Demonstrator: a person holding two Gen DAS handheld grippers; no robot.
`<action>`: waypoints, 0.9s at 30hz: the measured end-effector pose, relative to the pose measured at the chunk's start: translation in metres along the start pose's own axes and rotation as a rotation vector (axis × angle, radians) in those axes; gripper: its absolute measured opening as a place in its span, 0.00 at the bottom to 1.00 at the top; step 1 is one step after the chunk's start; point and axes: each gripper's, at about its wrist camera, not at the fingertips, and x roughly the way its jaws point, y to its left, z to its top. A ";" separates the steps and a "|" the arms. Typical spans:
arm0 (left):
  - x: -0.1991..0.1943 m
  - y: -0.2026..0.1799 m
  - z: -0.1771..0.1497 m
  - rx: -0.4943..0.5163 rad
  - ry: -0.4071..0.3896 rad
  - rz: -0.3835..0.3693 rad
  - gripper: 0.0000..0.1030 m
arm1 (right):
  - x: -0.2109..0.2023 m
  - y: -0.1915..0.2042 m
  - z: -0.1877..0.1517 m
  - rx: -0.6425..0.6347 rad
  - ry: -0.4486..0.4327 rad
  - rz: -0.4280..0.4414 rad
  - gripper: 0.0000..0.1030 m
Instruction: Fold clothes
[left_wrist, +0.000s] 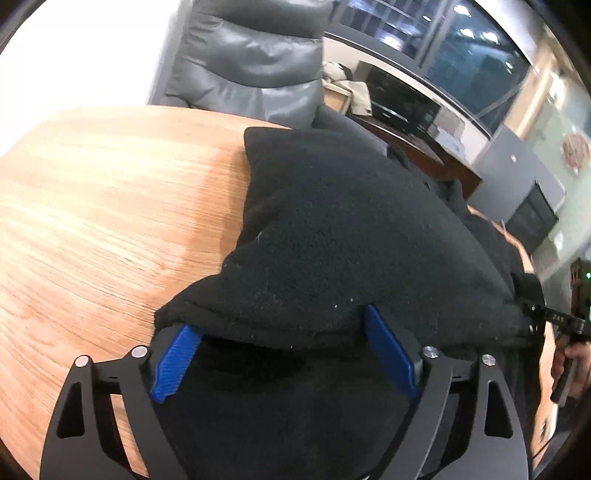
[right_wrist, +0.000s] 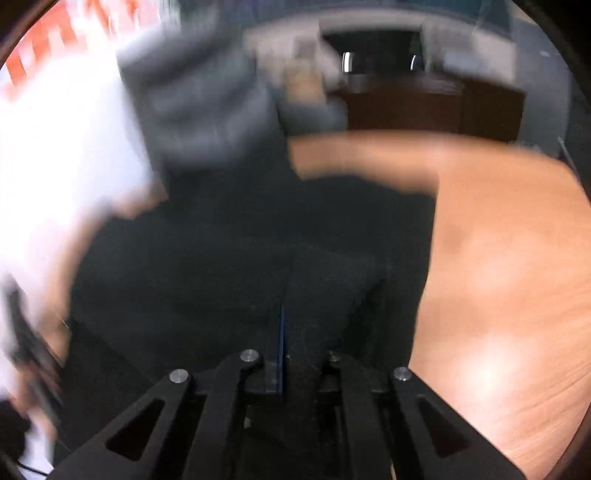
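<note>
Left wrist view: wooden worktop (left_wrist: 92, 206) on the left, black fleece garment (left_wrist: 332, 229) heaped on its right part, near edge of the cloth draped over the left tool (left_wrist: 284, 354). Blue pads (left_wrist: 177, 363) spread wide, released, cloth lying between them but not pinched. Grey leather chair (left_wrist: 251, 62) at the far side. At far right a hand (left_wrist: 570, 369) holds the other tool. Right wrist view, blurred: right tool (right_wrist: 286, 332) clenched on a fold of the same garment (right_wrist: 221, 266); bare worktop (right_wrist: 509, 266) to the right.
</note>
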 end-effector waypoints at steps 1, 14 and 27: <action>-0.001 0.001 -0.001 0.009 0.005 -0.005 0.83 | 0.003 0.003 -0.006 -0.022 0.013 -0.023 0.06; -0.076 -0.085 0.079 0.323 -0.159 -0.296 1.00 | -0.093 0.052 0.027 -0.162 -0.258 0.021 0.70; 0.073 -0.075 0.056 0.427 0.097 -0.121 0.96 | 0.010 0.003 -0.001 -0.146 -0.098 -0.115 0.22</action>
